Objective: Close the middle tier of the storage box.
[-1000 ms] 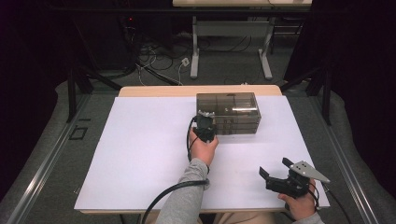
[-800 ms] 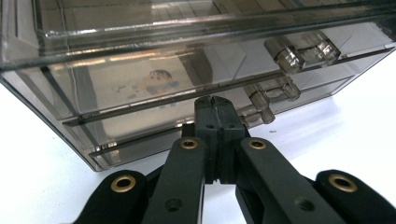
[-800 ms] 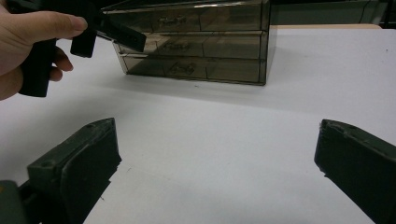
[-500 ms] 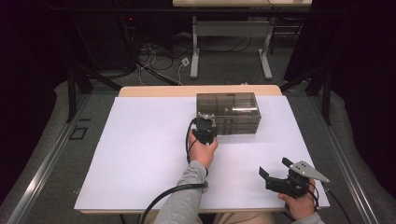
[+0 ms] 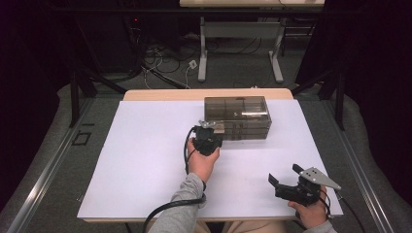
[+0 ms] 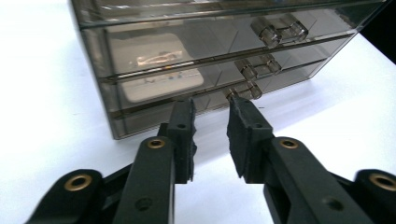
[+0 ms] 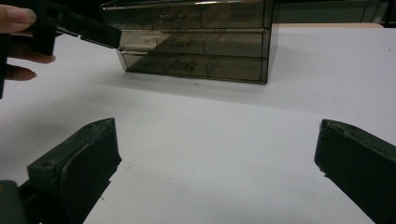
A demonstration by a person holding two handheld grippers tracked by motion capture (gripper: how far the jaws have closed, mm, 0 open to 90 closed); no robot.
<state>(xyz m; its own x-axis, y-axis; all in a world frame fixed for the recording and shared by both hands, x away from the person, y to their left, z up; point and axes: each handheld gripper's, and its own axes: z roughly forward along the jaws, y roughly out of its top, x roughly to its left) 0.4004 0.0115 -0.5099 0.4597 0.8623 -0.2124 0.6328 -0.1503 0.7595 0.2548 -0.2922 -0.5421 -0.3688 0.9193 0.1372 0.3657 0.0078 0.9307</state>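
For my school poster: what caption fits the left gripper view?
Left gripper, jaws just opened and empty, beside the bottom handle of a smoky drawer box.

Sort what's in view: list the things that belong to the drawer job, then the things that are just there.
In the job:
- smoky plastic drawer box, three drawers
- bottom drawer handle
- left gripper, jaws just opening, nothing between them, right at that handle

Just there:
- right gripper, open, idle near the table edge
- white table cover
- floor cables
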